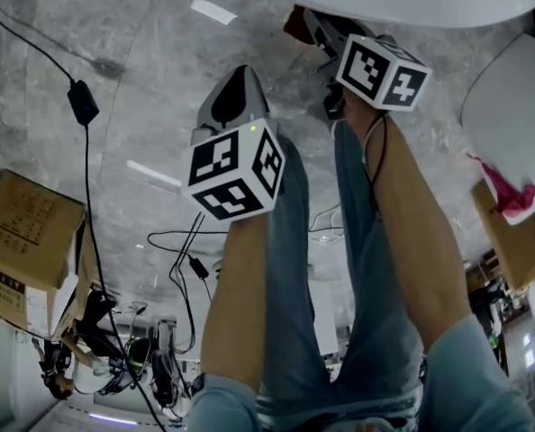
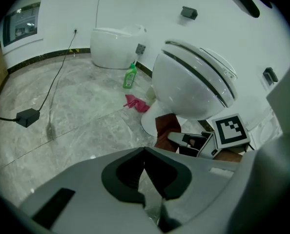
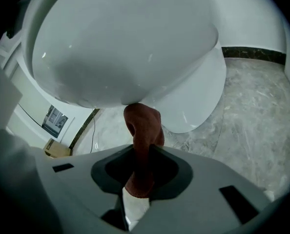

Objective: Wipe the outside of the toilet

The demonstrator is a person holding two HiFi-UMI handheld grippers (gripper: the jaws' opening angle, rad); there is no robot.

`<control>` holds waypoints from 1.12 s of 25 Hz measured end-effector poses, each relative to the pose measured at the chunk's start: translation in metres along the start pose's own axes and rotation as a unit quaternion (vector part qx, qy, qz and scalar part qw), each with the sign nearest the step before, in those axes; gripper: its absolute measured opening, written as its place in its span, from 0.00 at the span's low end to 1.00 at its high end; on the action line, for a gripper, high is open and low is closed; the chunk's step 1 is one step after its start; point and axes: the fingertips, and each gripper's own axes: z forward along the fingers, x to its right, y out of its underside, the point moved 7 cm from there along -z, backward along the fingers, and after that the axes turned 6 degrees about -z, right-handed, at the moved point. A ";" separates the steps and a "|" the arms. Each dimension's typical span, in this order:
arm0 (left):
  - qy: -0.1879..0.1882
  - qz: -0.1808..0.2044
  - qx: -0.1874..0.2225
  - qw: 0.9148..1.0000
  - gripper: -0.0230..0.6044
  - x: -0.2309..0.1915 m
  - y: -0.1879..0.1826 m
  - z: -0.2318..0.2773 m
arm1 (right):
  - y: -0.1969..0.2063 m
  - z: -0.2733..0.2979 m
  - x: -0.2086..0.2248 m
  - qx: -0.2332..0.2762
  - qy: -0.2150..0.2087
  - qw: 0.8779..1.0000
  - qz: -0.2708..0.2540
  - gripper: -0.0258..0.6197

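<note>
The white toilet (image 3: 125, 48) stands on the marble floor (image 2: 76, 116). Under its bowl, the right gripper (image 3: 142, 155) has its fingers clamped on a red-brown cloth (image 3: 144, 123) that touches the bowl's underside. The left gripper (image 2: 146, 167) hangs nearby, fingers together on nothing.

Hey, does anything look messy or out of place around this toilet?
Yes: a pink cloth lies crumpled on the floor by the toilet base, near a green bottle, and a black cable trails loose across the floor. Nothing looks spilled or broken.
</note>
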 end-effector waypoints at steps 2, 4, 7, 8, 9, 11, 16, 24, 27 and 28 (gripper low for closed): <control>0.002 0.000 0.000 1.000 0.03 0.006 0.000 0.002 | -0.004 -0.002 0.005 0.000 0.000 1.000 -0.002 0.17; 0.005 0.003 -0.002 1.000 0.03 0.015 0.000 0.005 | -0.009 -0.006 0.011 0.001 -0.002 1.000 -0.005 0.17; 0.010 0.010 -0.005 1.000 0.03 0.030 0.000 0.010 | -0.015 -0.014 0.021 0.003 -0.006 1.000 -0.010 0.17; 0.011 0.011 -0.006 1.000 0.03 0.034 0.000 0.011 | -0.016 -0.016 0.025 0.003 -0.008 1.000 -0.010 0.17; 0.011 0.013 -0.006 1.000 0.03 0.039 0.000 0.013 | -0.018 -0.018 0.029 0.004 -0.009 1.000 -0.011 0.17; 0.012 0.017 -0.006 1.000 0.03 0.050 -0.001 0.016 | -0.023 -0.024 0.038 0.006 -0.009 1.000 -0.011 0.17; 0.015 0.023 -0.009 1.000 0.03 0.080 0.003 0.026 | -0.037 -0.036 0.061 0.005 -0.009 1.000 -0.018 0.17; 0.019 0.035 -0.021 0.999 0.03 0.130 0.015 0.044 | -0.064 -0.056 0.109 0.007 -0.007 1.000 -0.030 0.17; 0.020 0.044 -0.024 0.999 0.03 0.149 0.018 0.052 | -0.073 -0.061 0.128 0.003 -0.006 0.999 -0.032 0.17; 0.020 0.044 -0.024 0.999 0.03 0.155 0.018 0.055 | -0.076 -0.063 0.135 0.001 -0.006 0.999 -0.032 0.17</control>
